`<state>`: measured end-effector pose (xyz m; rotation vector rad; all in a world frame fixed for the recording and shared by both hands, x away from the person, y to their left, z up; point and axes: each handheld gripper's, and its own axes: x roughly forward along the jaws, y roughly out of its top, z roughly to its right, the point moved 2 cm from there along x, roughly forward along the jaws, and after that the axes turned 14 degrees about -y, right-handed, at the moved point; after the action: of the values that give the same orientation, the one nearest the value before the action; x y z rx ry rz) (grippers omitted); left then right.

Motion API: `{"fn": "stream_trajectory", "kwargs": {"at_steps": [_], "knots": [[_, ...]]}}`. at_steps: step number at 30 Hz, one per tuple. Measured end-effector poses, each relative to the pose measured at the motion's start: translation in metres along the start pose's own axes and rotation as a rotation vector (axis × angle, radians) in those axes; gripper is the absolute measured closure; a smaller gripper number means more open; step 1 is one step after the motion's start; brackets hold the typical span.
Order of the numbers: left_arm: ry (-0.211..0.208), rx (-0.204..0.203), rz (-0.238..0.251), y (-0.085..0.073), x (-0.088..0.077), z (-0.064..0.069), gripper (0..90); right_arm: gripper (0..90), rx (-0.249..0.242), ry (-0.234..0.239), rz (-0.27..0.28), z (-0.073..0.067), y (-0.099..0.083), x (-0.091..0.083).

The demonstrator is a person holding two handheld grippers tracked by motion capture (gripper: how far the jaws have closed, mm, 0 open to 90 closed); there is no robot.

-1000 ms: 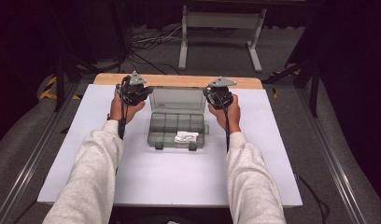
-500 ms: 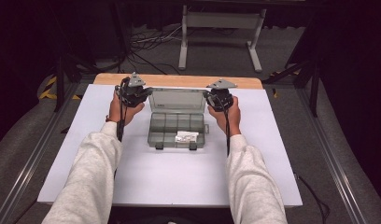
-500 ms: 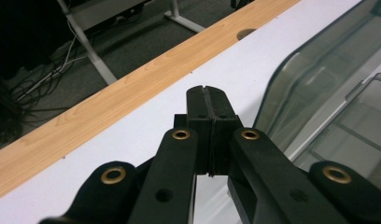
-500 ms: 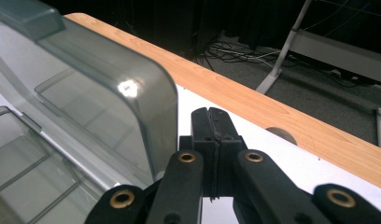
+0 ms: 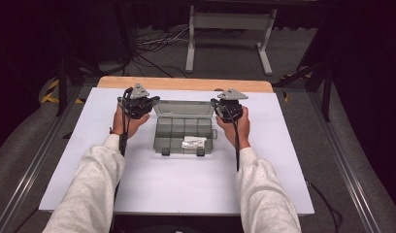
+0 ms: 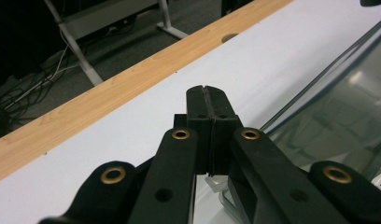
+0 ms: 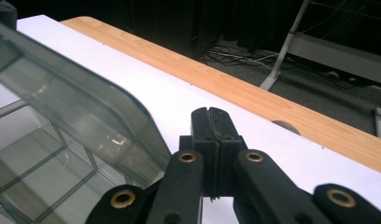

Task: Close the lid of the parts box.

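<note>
While both hands rest at mid-frame in the high view, I find nothing changed from a second ago: the box, its lid and both grippers sit where they were, so work on the box has not begun. The left gripper (image 5: 138,102) and right gripper (image 5: 229,104) each have their black jaws pressed together on nothing. The translucent grey plastic compartment box (image 5: 184,136) lies at centre frame between them on the matte white table sheet (image 5: 186,184), its glossy hinged lid (image 5: 184,108) raised. A small white packet (image 5: 193,142) lies in a lower-right compartment. A light wood strip (image 5: 186,83) edges the table's far side.
</note>
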<state>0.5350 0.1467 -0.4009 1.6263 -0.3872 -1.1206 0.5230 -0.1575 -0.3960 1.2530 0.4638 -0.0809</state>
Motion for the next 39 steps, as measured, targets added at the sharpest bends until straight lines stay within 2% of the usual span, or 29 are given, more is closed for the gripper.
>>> {"fn": "stream_trajectory", "kwargs": {"at_steps": [5, 13, 24, 33, 39], "knots": [[0.017, -0.037, 0.046, -0.005, -0.002, 0.006, 89.9, 90.0, 0.018, -0.013, -0.002, -0.002, -0.005, -0.006], [0.015, -0.047, 0.054, -0.01, -0.005, 0.011, 89.9, 90.0, 0.037, -0.024, -0.004, -0.005, -0.011, -0.014], [0.012, -0.021, 0.041, -0.013, -0.005, 0.014, 89.9, 90.0, 0.031, -0.023, 0.001, -0.007, -0.018, -0.025], [-0.008, -0.009, 0.037, -0.015, -0.009, 0.02, 89.9, 90.0, 0.02, -0.006, 0.001, -0.007, -0.021, -0.028], [0.001, 0.015, 0.027, -0.016, -0.012, 0.022, 89.9, 90.0, 0.013, -0.001, -0.001, -0.008, -0.022, -0.029]]}}
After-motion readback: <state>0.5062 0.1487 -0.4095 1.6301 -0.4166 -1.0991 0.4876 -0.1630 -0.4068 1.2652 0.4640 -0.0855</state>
